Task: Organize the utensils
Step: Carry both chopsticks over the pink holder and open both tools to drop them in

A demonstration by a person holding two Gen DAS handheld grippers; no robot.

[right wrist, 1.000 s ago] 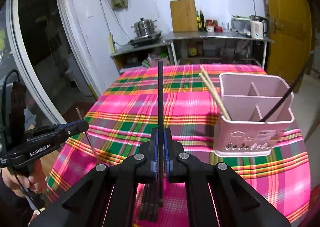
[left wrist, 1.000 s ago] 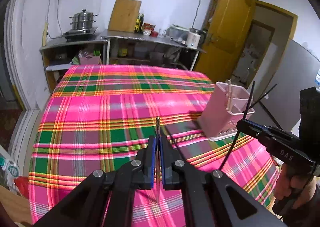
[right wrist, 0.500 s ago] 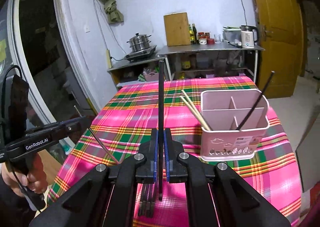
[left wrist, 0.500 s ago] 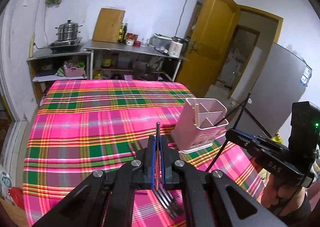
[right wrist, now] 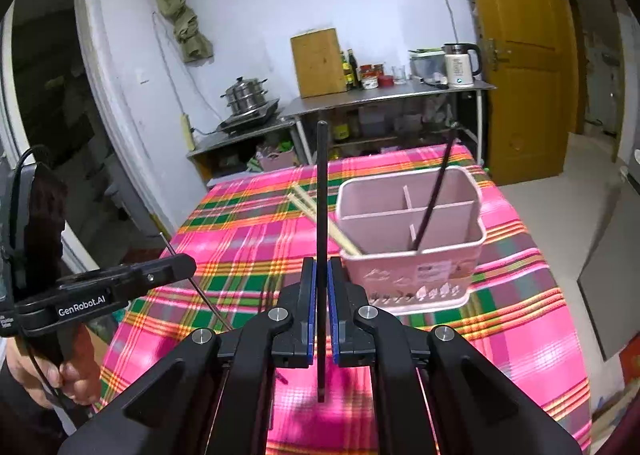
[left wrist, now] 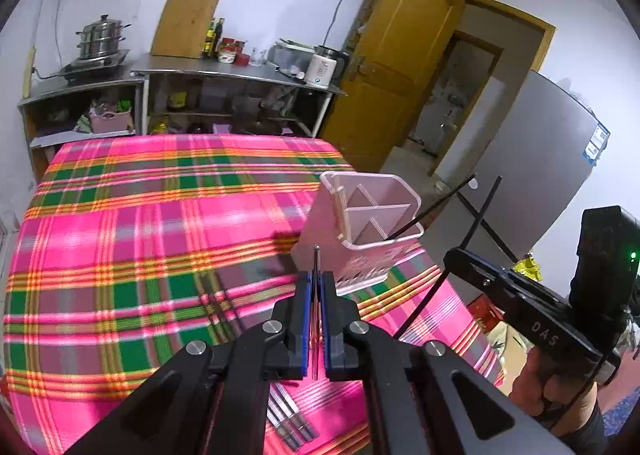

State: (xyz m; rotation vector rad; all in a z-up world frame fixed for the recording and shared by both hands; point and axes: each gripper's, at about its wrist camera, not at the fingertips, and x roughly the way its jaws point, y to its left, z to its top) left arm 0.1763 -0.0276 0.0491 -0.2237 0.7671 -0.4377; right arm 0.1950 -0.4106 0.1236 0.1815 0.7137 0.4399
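A pink divided utensil holder stands on the plaid tablecloth, holding wooden chopsticks and one black chopstick. My left gripper is shut on a thin metal chopstick, held above the cloth just left of the holder. My right gripper is shut on a black chopstick, upright, in front of the holder's left side. It also shows in the left wrist view. Several metal chopsticks lie on the cloth below the left gripper.
The table carries a pink, green and orange plaid cloth. A steel counter with pots, bottles and a kettle stands behind it. A yellow door and a grey fridge are at the right.
Both grippers rose and moved closer to the holder, each keeping its chopstick. The holder looks larger and lower in both views.
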